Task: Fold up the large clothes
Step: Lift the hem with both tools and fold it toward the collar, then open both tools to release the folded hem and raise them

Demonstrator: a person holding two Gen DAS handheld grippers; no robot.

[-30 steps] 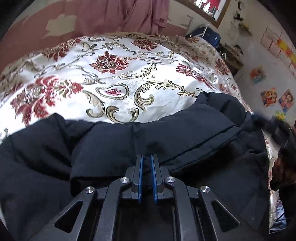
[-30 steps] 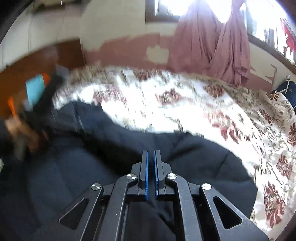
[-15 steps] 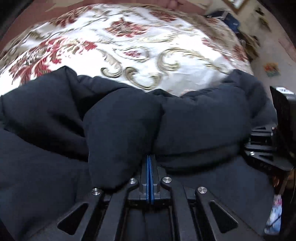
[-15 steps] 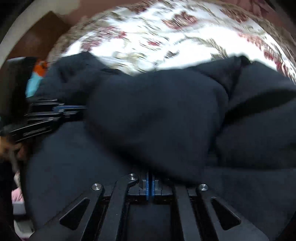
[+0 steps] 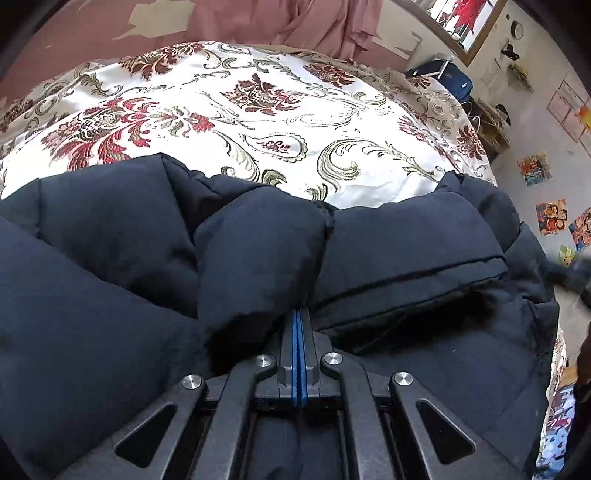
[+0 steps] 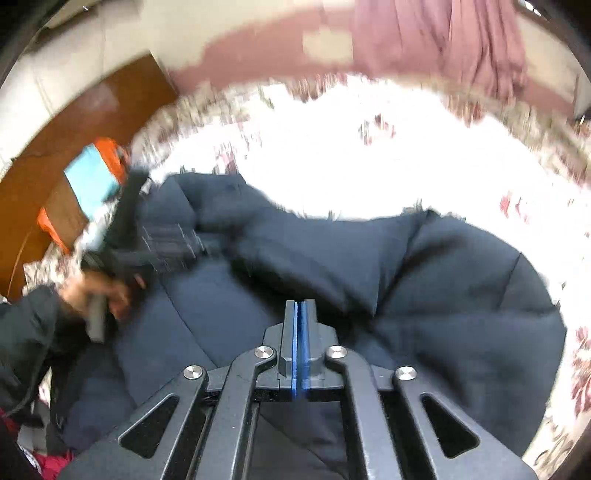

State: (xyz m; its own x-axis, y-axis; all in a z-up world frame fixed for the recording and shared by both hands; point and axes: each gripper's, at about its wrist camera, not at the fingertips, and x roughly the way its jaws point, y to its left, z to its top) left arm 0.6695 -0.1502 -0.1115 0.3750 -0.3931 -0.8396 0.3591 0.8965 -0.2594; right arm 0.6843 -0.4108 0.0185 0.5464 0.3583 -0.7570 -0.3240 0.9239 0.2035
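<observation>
Navy padded jacket (image 5: 388, 240) on floral bedspread (image 5: 258, 122); left gripper (image 5: 299, 314) fingers pinch jacket fold; right gripper (image 6: 300, 306) fingers closed, empty.

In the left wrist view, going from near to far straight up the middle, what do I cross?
left gripper, jaws shut → dark navy padded jacket → floral bedspread → pink curtain hanging at the far wall.
</observation>
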